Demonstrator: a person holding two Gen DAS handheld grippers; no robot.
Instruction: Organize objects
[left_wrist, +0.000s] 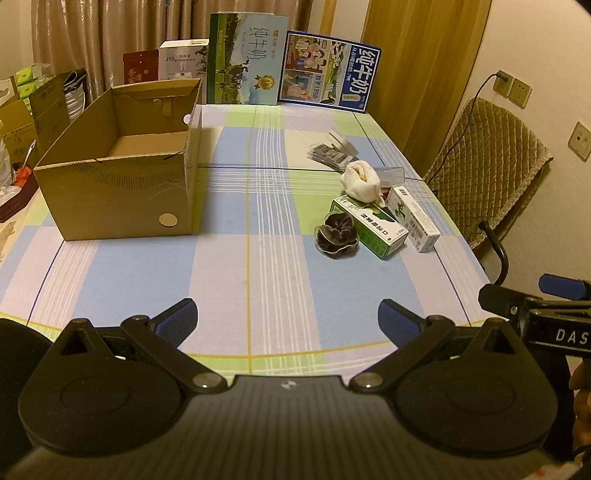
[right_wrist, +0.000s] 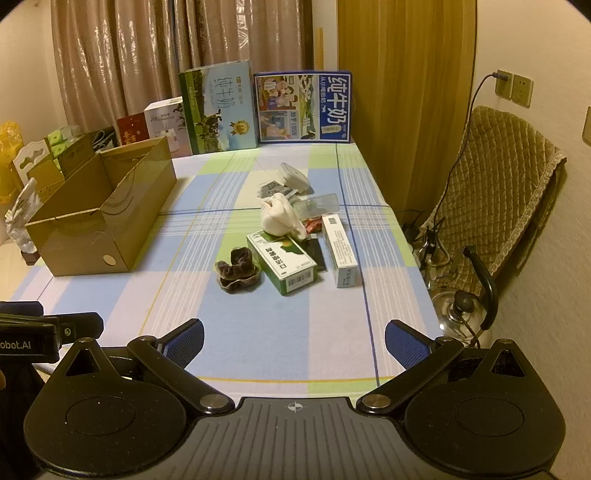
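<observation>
An open cardboard box (left_wrist: 118, 177) (right_wrist: 99, 229) stands empty on the left of the checked tablecloth. A cluster lies to the right: a dark scrunchie (left_wrist: 337, 236) (right_wrist: 238, 271), a green medicine box (left_wrist: 373, 227) (right_wrist: 282, 264), a white medicine box (left_wrist: 415, 218) (right_wrist: 340, 249), a rolled white cloth (left_wrist: 361, 181) (right_wrist: 280, 216), a clear plastic case (right_wrist: 317, 205) and small packets (left_wrist: 328, 153) (right_wrist: 275, 189). My left gripper (left_wrist: 286, 321) is open and empty over the near table edge. My right gripper (right_wrist: 293, 341) is open and empty, also near the front edge, well short of the cluster.
Two milk cartons (left_wrist: 243, 61) (right_wrist: 303, 107) stand upright at the table's far end, with smaller boxes (left_wrist: 181, 59) beside them. A padded chair (right_wrist: 495, 192) and a kettle (right_wrist: 461, 314) sit right of the table. Clutter lies left of the cardboard box.
</observation>
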